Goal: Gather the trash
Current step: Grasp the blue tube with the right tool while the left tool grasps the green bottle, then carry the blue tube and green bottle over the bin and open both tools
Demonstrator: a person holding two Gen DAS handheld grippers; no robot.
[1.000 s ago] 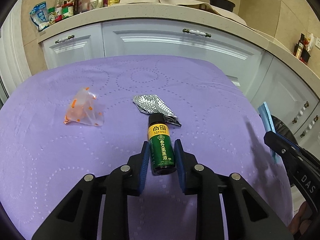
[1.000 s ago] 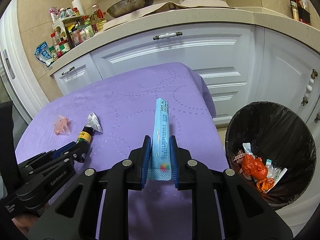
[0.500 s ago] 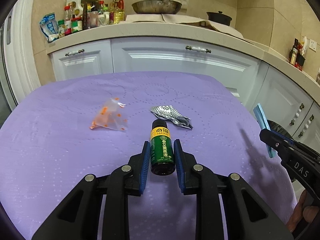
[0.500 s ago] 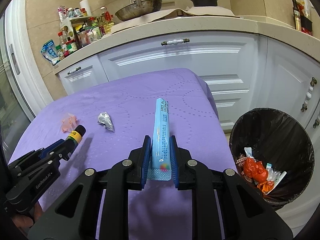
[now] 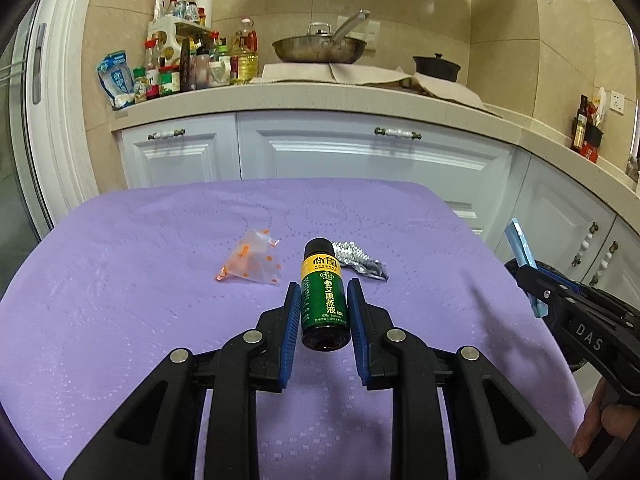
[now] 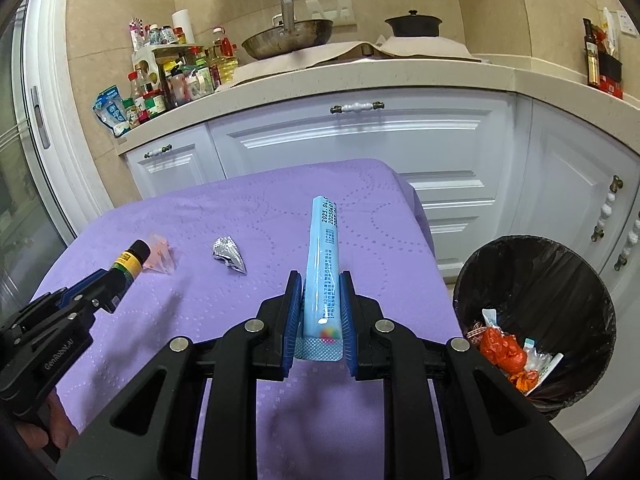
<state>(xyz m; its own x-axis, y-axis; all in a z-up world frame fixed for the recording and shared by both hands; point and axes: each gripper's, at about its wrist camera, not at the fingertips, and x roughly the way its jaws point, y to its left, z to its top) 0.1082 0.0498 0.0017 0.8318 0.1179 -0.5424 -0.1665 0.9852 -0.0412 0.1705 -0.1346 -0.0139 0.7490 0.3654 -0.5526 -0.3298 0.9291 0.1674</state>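
**Both hand-held grippers loaded above the purple desk**

Left wrist view: my left hand-held gripper (image 5: 324, 312) is clamped on a small dark bottle (image 5: 323, 300) with a green and yellow label. The blue pads press its sides, the black cap points away from me and its base faces the camera. The bottle is held clear of the desk (image 5: 120, 300), which wears a purple embossed cloth. On the cloth beyond the bottle lie a clear plastic wrapper with orange spots (image 5: 252, 264) and, to its right, a crumpled silver foil wrapper (image 5: 360, 262); the two are apart from each other. At the right edge I see my right hand-held gripper (image 5: 536, 284) with the end of a light blue packet (image 5: 520, 244) sticking up from it, and fingers (image 5: 604, 424) of the person's hand below.

Right wrist view: the right hand-held gripper (image 6: 320, 312) is closed tight on a long light blue sachet packet (image 6: 323, 264), which points forward over the desk (image 6: 400, 280), printed text along its length. To the right, beside the desk and lower down, stands a bin lined with a black bag (image 6: 520, 280), holding orange and white rubbish (image 6: 508, 356). At left, the left hand-held gripper (image 6: 114, 286) carries the bottle (image 6: 130, 260), near the spotted wrapper (image 6: 162, 256); the foil wrapper (image 6: 230, 254) lies between that and the packet. White cabinets (image 6: 360, 140) stand behind.
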